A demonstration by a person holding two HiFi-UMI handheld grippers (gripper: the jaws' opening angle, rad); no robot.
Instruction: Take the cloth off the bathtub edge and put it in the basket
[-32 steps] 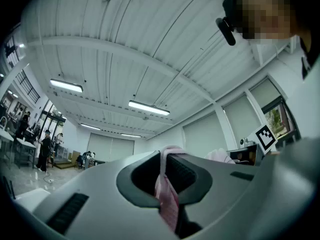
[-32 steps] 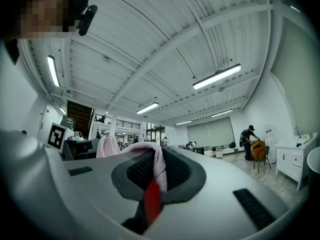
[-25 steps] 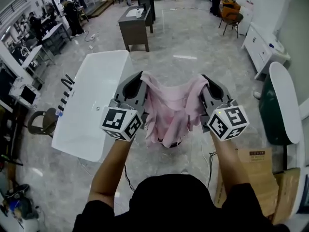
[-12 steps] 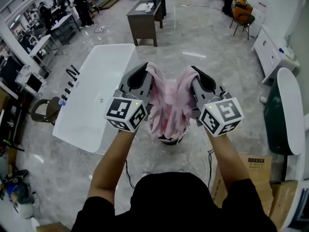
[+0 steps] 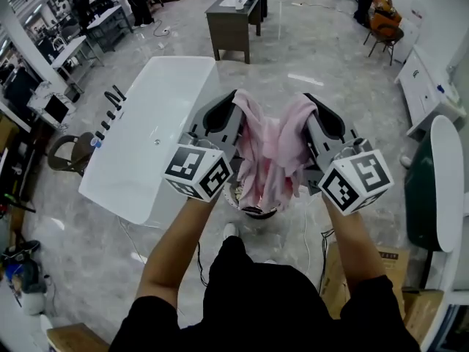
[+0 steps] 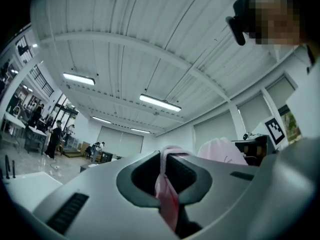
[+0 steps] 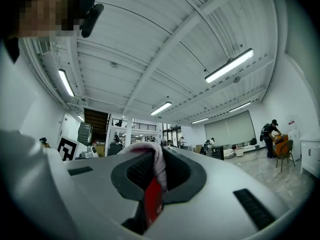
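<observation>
Cloth [image 5: 272,156] is hanging over the basket [image 5: 255,212]; left claw [image 5: 234,107] and right claw [image 5: 313,110] are each pinching an upper edge, jaws nearly closed on fabric.

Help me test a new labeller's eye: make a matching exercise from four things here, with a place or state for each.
Things:
1. cloth
2. bathtub
3. basket
4. desk

Places or states:
a. white, at the person's left
b. dark, far across the floor
c. on the floor, under the hanging cloth
d. pink, clamped by left gripper and right gripper

Pairs: 1-d, 2-a, 3-c, 4-b
</observation>
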